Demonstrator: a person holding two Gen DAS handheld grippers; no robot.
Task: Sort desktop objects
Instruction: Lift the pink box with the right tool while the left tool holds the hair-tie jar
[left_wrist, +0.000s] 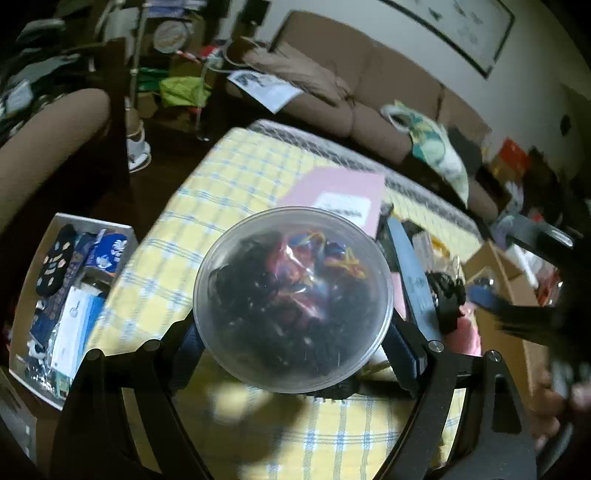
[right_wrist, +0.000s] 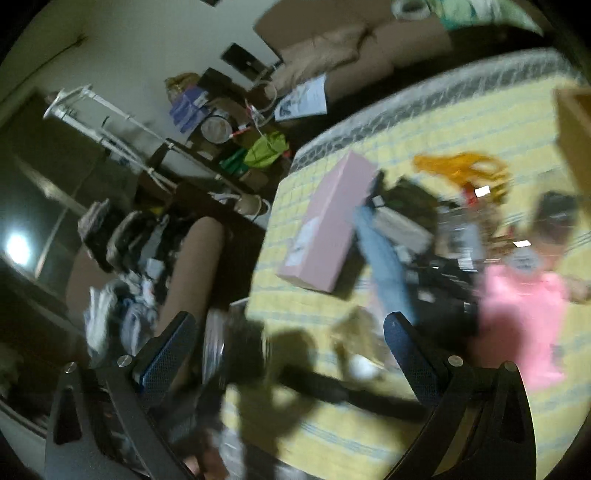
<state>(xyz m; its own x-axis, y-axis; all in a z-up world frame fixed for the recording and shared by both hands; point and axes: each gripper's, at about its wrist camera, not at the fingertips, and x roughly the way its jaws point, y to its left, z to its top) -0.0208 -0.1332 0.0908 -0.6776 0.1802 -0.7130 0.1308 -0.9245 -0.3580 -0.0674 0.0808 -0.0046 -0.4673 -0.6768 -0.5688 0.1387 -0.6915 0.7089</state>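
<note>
My left gripper (left_wrist: 291, 332) is shut on a round clear plastic container (left_wrist: 291, 291) filled with dark and coloured small items, held up above the table (left_wrist: 207, 192) with the yellow checked cloth. Its blue-padded fingers (left_wrist: 184, 343) press the tub's sides. My right gripper (right_wrist: 290, 332) is open over the table's near edge, with nothing between its fingers (right_wrist: 402, 332). A pink box (right_wrist: 325, 221) lies on the cloth, also seen behind the tub as the pink box (left_wrist: 340, 195). A grey-blue flat case (right_wrist: 384, 258) lies beside it. The right wrist view is blurred.
A heap of dark objects, a pink cloth (right_wrist: 524, 317) and an orange tangle (right_wrist: 465, 166) lie on the table's right part. A cardboard box (left_wrist: 509, 280) stands at the right. A white bin (left_wrist: 70, 295) of socks and packets sits on the floor. A brown sofa (left_wrist: 332, 74) is behind.
</note>
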